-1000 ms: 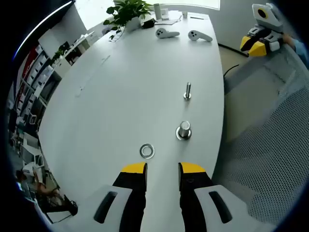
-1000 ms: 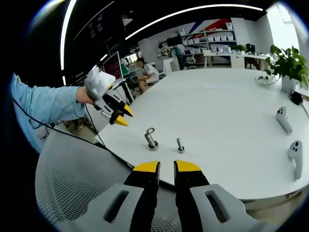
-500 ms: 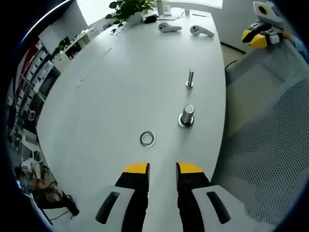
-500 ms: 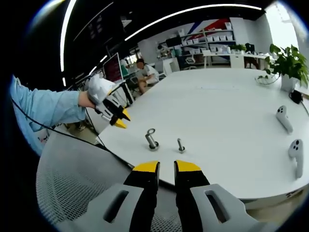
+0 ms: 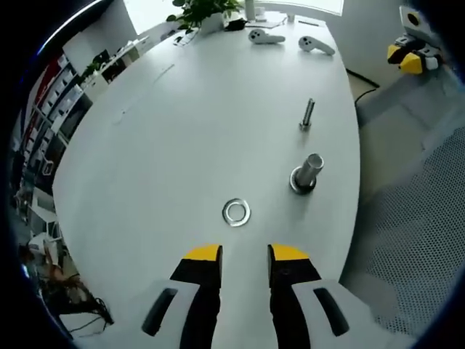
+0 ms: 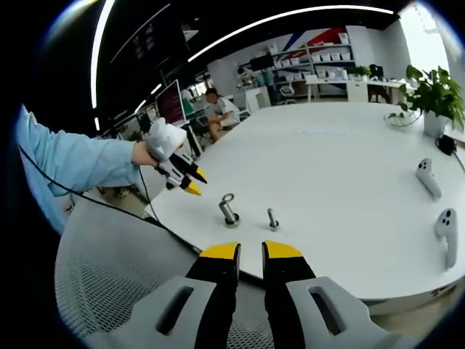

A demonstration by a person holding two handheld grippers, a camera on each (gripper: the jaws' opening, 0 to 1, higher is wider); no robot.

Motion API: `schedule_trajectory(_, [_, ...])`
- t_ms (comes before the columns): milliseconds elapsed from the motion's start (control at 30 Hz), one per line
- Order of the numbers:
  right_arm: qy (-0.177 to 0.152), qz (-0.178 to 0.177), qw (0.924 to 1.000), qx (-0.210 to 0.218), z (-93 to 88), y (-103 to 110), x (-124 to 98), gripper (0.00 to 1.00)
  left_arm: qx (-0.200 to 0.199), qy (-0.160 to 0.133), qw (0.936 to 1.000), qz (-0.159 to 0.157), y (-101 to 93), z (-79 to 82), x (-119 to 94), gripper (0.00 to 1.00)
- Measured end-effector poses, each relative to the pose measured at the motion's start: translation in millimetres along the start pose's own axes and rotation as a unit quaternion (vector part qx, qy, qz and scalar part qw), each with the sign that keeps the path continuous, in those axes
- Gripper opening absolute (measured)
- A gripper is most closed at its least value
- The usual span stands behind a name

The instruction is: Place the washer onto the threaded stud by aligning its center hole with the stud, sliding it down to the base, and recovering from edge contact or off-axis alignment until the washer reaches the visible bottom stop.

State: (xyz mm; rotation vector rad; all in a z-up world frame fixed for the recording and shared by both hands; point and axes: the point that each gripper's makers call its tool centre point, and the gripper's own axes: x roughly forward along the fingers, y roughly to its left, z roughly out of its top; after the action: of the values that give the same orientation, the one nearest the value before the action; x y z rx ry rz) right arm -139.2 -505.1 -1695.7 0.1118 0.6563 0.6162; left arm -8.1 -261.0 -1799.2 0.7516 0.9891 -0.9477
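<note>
A flat steel washer lies on the white table, just ahead of my left gripper, which is open with nothing between its jaws. The threaded stud stands upright on its round base to the washer's right, and a smaller bolt stands beyond it. In the right gripper view the stud and the bolt sit near the table edge, with the washer just behind the stud. My right gripper hovers off the table over a mesh chair, its jaws a narrow gap apart and empty.
Two white controllers and a potted plant sit at the far end of the table. The grey mesh chair stands beside the table edge. A light blue sleeve holds the left gripper. People sit at desks behind.
The left gripper has drifted toward the table, nearer the washer and stud. The washer, stud and bolt have not moved. The right gripper holds still.
</note>
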Motion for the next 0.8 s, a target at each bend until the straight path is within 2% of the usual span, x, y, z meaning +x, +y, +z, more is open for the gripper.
schedule_trajectory(133, [0.002,0.000,1.0000,-0.001,-0.6,0.0,0.4,0.14,0.020,0.003,0.9998,-0.005,1.1,6.4,14.1,0.23])
schedule_trajectory(433, [0.003,-0.001,1.0000,0.000,-1.1,-0.8,0.9,0.14,0.018,0.011,0.9995,-0.022,4.0,9.2,44.2,0.23])
schedule_trajectory(567, [0.003,-0.002,1.0000,0.001,-1.1,-1.3,1.1,0.14,0.020,0.019,0.9992,-0.028,3.4,8.9,51.5,0.25])
schedule_trajectory(667, [0.004,-0.001,1.0000,-0.001,-1.2,-1.1,1.3,0.14,0.048,0.024,0.9980,-0.033,1.8,8.7,55.8,0.25])
schedule_trajectory(800, [0.003,-0.003,1.0000,0.001,-1.0,-1.7,1.3,0.14,0.051,0.027,0.9976,-0.037,0.4,8.3,57.9,0.25])
